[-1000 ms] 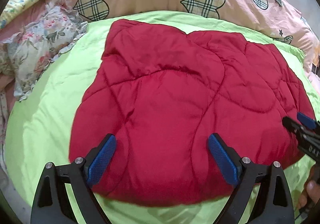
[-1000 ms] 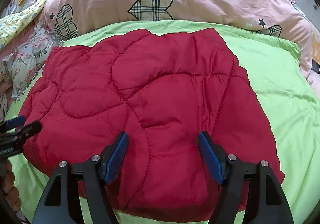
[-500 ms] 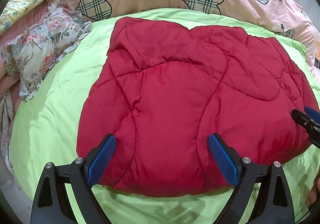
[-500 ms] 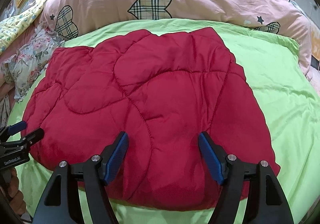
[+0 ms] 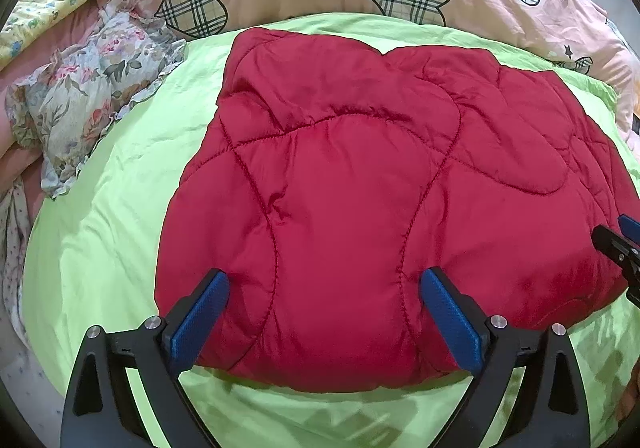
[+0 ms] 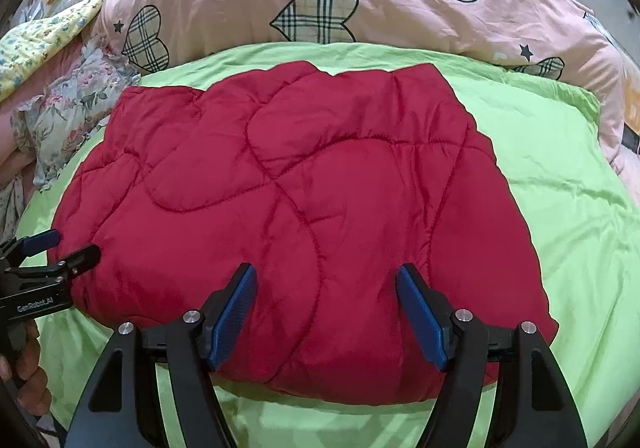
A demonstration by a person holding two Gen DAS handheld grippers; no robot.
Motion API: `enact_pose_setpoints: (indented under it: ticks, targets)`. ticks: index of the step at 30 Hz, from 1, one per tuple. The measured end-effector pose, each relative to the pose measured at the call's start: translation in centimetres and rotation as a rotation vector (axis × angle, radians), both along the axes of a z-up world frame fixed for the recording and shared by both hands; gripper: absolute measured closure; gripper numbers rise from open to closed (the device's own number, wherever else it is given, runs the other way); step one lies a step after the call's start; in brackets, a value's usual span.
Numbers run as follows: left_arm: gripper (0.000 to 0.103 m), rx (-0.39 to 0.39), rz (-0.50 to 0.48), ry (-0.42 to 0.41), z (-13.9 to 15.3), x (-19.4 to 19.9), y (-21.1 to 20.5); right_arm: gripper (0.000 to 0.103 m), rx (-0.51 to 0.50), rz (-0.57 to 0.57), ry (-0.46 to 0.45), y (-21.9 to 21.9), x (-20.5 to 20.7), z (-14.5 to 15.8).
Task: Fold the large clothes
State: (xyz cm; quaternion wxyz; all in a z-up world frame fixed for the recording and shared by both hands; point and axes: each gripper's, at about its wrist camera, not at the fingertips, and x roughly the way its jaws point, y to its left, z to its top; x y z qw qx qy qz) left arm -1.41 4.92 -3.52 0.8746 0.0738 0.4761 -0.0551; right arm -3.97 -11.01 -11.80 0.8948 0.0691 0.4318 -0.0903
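Two grippers, left gripper [image 5: 324,312] and right gripper [image 6: 326,312], fingers wide, holding nothing, poised over near hem of red quilted jacket [image 5: 360,207]. Jacket flat on green bedsheet [image 5: 100,228] just ahead of fingers, likely spread for folding.

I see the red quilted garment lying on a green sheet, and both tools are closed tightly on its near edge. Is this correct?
Not quite. The red quilted garment lies on the green sheet, but both tools are open: the left tool in the left wrist view, the right tool in the right wrist view.
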Motion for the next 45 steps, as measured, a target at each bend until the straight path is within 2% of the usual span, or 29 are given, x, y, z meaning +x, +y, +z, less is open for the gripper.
enact_pose_setpoints:
  ticks: [7, 24, 29, 34, 38, 41, 45]
  targets:
    - [0.0, 0.016, 0.001, -0.002, -0.4, 0.2, -0.2, 0.029, -0.003, -0.02, 0.01, -0.6, 0.2, -0.7]
    - [0.0, 0.027, -0.007, 0.003, -0.7, 0.5, -0.3, 0.029, -0.006, -0.021, 0.023, -0.6, 0.4, -1.1]
    - [0.001, 0.031, 0.004, -0.031, 1.0, 0.7, -0.3, 0.029, -0.052, 0.012, -0.037, 0.3, 0.3, 1.4]
    - [0.001, 0.024, 0.019, -0.055, 2.4, 1.8, 0.1, 0.029, -0.011, 0.043, 0.018, -0.2, 2.8, 1.0]
    - [0.002, 0.022, 0.02, -0.03, 2.1, 3.1, 0.7, 0.026, 0.03, 0.024, 0.059, -2.1, 4.4, -0.8]
    - [0.001, 0.021, 0.011, 0.001, 1.1, 4.7, 0.8, 0.026, 0.061, 0.016, 0.053, -3.1, 4.6, -0.8]
    - [0.0, -0.031, -0.012, 0.079, -1.4, 7.2, 0.8, 0.026, 0.079, 0.021, 0.039, -3.2, 4.7, -0.1]
